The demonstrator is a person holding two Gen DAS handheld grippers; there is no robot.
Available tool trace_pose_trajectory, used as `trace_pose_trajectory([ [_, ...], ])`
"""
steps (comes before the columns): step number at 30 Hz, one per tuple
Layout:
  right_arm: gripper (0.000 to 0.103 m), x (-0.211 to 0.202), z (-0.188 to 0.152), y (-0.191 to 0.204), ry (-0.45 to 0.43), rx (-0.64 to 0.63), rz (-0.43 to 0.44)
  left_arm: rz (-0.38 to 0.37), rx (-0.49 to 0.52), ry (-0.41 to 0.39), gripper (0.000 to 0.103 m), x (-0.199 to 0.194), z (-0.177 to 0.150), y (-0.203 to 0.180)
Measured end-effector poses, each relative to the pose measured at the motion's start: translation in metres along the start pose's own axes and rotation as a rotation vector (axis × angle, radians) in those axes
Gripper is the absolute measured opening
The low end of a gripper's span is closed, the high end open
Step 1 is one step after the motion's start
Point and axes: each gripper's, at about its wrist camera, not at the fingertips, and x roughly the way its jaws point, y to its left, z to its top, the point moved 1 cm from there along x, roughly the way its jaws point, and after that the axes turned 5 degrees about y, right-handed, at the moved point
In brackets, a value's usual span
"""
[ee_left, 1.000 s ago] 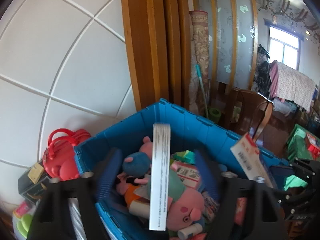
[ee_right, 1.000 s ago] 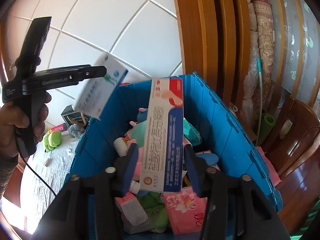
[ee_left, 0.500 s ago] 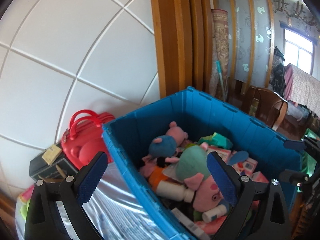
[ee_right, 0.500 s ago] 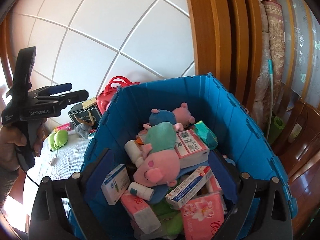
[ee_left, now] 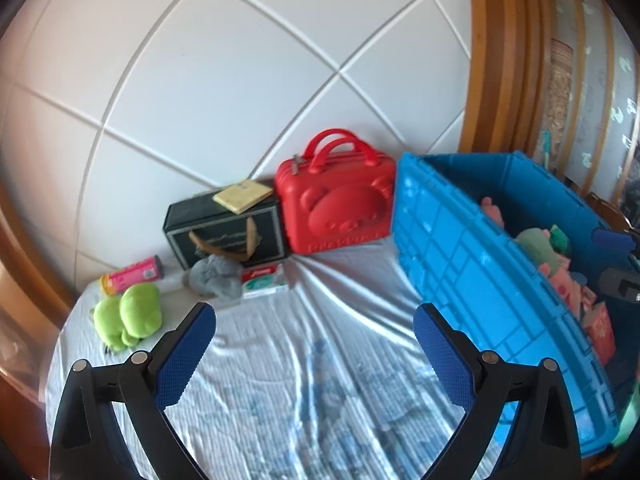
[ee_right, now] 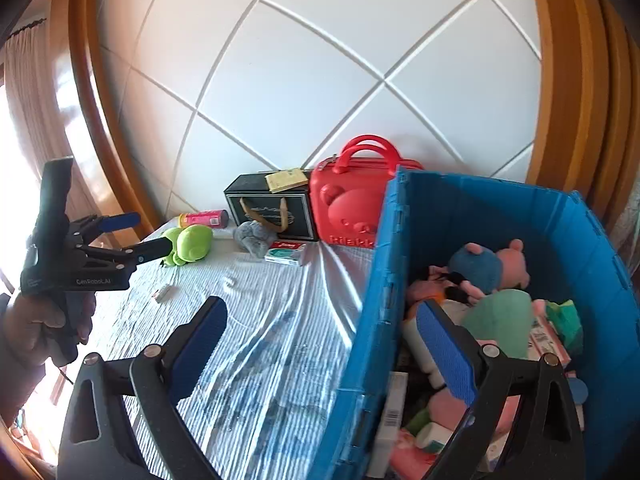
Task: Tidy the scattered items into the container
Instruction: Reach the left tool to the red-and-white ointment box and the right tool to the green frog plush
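Between picks: both claws empty, jaws wide. Left claw (ee_left: 314, 344) hovers level over the striped bench cloth, facing the leftovers at the far-left corner: green plush (ee_left: 129, 314), grey plush (ee_left: 214, 280), pink tube (ee_left: 132, 274), small carton (ee_left: 264, 280). Right claw (ee_right: 322, 346) straddles the near wall of the blue crate (ee_right: 370, 320) at the bench's right edge. Next move likely a forward reach to the plush.

Daylight is blowing out the right view's left edge beside the curved wooden frame (ee_right: 86, 92); fisheye is bending the white panelled wall (ee_left: 248, 60) (left view slightly motion-blurred), corners vignetting dark.
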Motion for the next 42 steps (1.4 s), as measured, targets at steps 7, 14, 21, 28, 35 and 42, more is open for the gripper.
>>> trace_pose_trajectory([
  [7,0.097,0.065,0.005,0.068,0.086,-0.042,0.015,0.043,-0.124,0.090,0.100,0.019,-0.069,0.111],
  [14,0.097,0.146,0.012,0.130,0.185,-0.123,0.020,0.089,-0.161,0.159,0.100,0.047,-0.126,0.195],
  [21,0.097,0.230,0.027,0.207,0.225,-0.221,0.078,0.110,-0.178,0.189,0.100,0.090,-0.191,0.274],
  [28,0.097,0.341,0.052,0.294,0.261,-0.409,0.167,0.080,-0.155,0.210,0.100,0.153,-0.233,0.331],
  [35,0.097,0.449,0.058,0.370,0.299,-0.789,0.142,0.057,-0.114,0.210,0.100,0.209,-0.252,0.354],
  [42,0.097,0.531,0.066,0.423,0.316,-1.118,0.086,0.034,-0.148,0.190,0.100,0.245,-0.257,0.374],
])
